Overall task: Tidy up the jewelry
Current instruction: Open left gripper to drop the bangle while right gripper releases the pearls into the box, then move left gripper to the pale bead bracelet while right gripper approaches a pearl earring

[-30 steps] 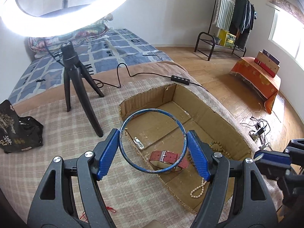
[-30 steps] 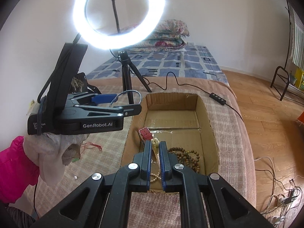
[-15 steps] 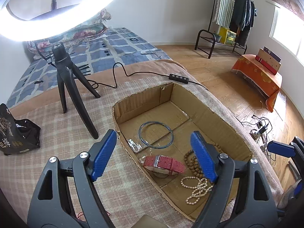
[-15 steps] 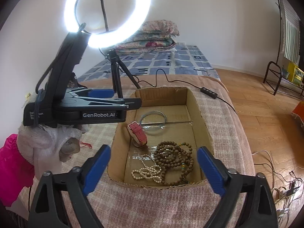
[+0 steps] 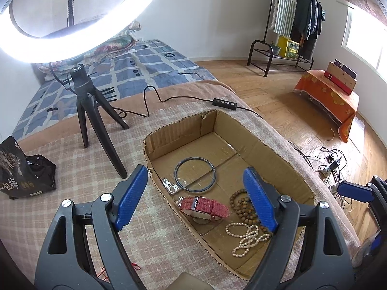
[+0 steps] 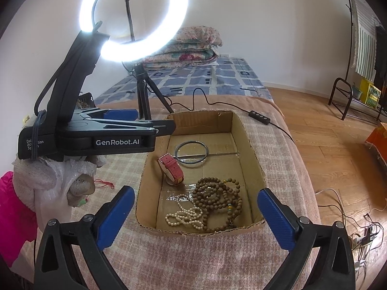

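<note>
On the checked blanket (image 6: 193, 261), mid-scene: cardboard box (image 6: 251, 159), open top, holds all the jewelry.
- Bangle (image 5: 195, 174), dark thin ring, flat on box floor, far end.
- Watch (image 5: 204, 207), red strap, standing on edge nr the left wall.
- Wooden bead string (image 6: 217, 200), coiled, near end, right of centre.
- Pearl strand (image 6: 183, 216), near end, touching the wooden beads.
- Small foil-like scrap (image 5: 170, 186) by the bangle; can't tell what it is.

My grippers:
- Left gripper (image 5: 197, 199): jaws wide apart, nothing btwn them, above the box's near-left part; its right finger covers part of the bead coil in the left wrist view.
- Right gripper (image 6: 196, 213): jaws wide apart, just been opening, nothing held; box's near end shows btwn the fingers.

Surroundings:
- Ring light (image 6: 134, 18) on tripod (image 6: 145, 91), far-left of box; cable w/ inline switch (image 6: 260, 116) runs past box's far-right corner.
- Black bag (image 5: 21, 171), far left on blanket.
- Red thread (image 6: 105, 183) left of box.
- Folded quilts (image 6: 186, 48), clothes rack (image 5: 290, 24), orange-draped stand (image 5: 329, 96) beyond.

Cut off: my gloved hand and pink sleeve partly out of frame at left edge.
</note>
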